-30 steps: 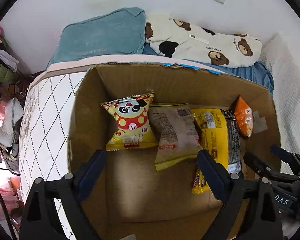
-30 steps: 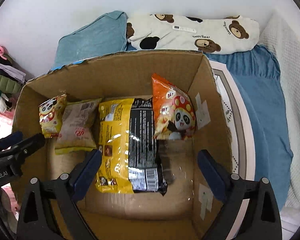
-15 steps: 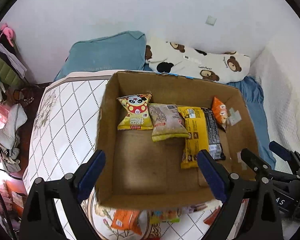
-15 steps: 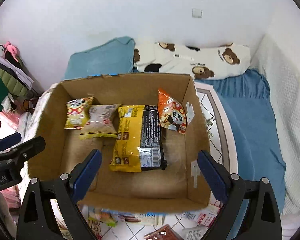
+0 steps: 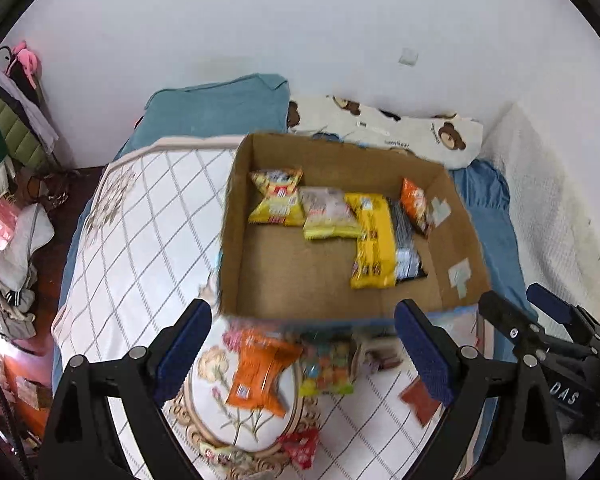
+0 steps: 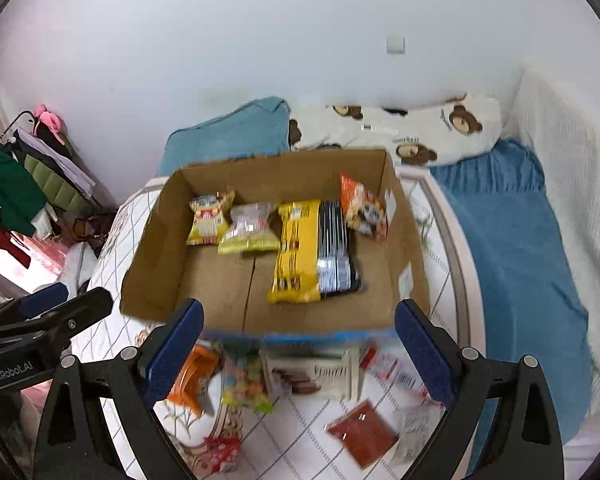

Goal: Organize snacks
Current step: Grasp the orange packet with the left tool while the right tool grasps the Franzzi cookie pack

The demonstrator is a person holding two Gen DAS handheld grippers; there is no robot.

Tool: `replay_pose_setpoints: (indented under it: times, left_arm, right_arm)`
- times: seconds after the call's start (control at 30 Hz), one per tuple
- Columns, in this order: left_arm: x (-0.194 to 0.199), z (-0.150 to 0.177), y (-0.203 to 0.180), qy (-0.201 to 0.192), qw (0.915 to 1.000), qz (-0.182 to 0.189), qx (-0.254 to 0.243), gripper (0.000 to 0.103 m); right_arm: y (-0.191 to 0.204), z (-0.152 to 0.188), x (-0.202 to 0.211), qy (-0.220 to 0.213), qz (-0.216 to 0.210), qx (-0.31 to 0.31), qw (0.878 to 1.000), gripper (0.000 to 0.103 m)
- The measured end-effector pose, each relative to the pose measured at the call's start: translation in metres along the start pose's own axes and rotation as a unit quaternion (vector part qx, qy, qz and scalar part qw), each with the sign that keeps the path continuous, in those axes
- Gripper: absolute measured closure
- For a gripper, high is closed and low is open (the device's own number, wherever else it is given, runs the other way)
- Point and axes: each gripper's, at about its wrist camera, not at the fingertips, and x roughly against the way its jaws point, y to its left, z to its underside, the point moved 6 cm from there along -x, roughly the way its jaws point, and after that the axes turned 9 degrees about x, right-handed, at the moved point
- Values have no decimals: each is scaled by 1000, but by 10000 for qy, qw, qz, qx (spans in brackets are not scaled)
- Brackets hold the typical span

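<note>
The bed [image 5: 140,216], under a white quilted cover, carries the open cardboard box [image 5: 456,216]. Loose snacks lie on it just before the box: an orange packet [image 5: 260,376], a colourful candy bag [image 5: 328,368], a red sachet [image 6: 362,434].

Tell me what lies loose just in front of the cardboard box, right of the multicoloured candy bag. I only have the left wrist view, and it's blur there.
Observer: A white flat packet printed with brown wafers lies just short of the brown cardboard box's front wall.
Operator: Anything right of that?
Observer: A red-and-white packet, too blurred to read, lies beside it.
Operator: Is the right one carrying anything?
Observer: No. The right hand-held gripper is open and empty.
</note>
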Motion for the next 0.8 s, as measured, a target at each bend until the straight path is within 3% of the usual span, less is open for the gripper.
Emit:
replay_pose_setpoints:
  times: [0.17, 0.4, 0.53, 0.6, 0.8]
  left_arm:
    - [-30, 45, 16, 470, 9983, -332, -34, 9]
    - [-108, 92, 47, 1202, 9876, -1005, -43, 9]
    - [-142, 103, 57, 1522, 9811, -1190, -107, 9]
    - [-154, 107, 60, 1644, 9784, -1244, -117, 9]
    - [-176, 114, 62, 1908, 9737, -1241, -120, 9]
  right_arm:
    - [-16, 51, -25, 494, -176, -375, 9979, 5]
    - [-35, 107, -96, 1093, -475, -841, 9893, 5]
    - [-34, 116, -134, 1321, -432, -876, 9864, 5]
    - [-24, 121, -151, 1477, -643, -920, 9826, 5]
    - [7, 124, -181, 1719, -447, -538, 9826, 1]
